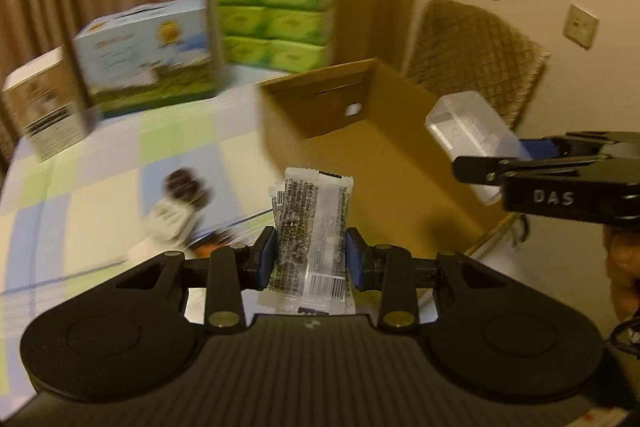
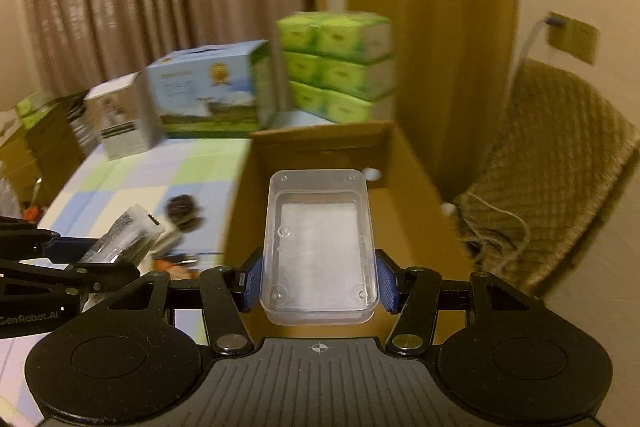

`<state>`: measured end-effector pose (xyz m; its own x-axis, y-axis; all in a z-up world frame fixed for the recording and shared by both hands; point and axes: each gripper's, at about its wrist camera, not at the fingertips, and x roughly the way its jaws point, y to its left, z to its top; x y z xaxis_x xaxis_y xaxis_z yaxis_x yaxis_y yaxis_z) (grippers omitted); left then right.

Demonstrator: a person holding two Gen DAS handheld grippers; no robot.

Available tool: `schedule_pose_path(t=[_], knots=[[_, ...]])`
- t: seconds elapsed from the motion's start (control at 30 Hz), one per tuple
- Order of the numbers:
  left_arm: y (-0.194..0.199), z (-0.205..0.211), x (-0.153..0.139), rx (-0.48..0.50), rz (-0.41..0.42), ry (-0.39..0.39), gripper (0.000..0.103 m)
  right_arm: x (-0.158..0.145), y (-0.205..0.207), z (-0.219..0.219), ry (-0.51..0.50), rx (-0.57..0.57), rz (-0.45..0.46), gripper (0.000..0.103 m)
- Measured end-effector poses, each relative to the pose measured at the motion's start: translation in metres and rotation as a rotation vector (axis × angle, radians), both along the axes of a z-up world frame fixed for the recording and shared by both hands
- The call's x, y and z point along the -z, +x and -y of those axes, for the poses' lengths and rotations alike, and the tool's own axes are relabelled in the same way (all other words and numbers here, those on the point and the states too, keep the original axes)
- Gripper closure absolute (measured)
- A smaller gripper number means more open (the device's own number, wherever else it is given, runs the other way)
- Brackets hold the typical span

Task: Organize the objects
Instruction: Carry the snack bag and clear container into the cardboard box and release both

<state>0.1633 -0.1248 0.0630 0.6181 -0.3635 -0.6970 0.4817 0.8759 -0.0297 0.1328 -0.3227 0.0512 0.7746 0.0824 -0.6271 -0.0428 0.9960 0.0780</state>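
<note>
Between the blue pads of the left gripper (image 1: 311, 259), two sealed snack packets (image 1: 310, 227) stood upright, pinched at mid-length. Just beside it, the right gripper (image 2: 319, 275) clamped a clear plastic box (image 2: 318, 247) by its long sides. Both hung above the near edge of an open cardboard carton (image 1: 360, 131), which looked like the place to put them. Done well, each hand would cross the rim before lowering and let go only near the floor, one hand at a time so the grippers did not knock. The carton appeared empty, with free room inside. Beyond it, a blue carton (image 1: 148, 51) and stacked green tissue packs (image 1: 276, 15) crowded the table's far side.
</note>
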Motion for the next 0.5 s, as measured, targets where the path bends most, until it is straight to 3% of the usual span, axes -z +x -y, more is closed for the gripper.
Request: schedule_pose_path(t=[0.27, 0.5], knots=[[0.024, 0.081, 0.022, 0.089, -0.038, 0.016, 0.072, 0.018, 0.004, 0.046, 0.041, 0.057, -0.035, 0.050], [0.036, 0.096, 0.038, 0.084, -0.023, 0.046, 0.067, 0.026, 0.008, 0.056, 0.067, 0.059, -0.047, 0.050]])
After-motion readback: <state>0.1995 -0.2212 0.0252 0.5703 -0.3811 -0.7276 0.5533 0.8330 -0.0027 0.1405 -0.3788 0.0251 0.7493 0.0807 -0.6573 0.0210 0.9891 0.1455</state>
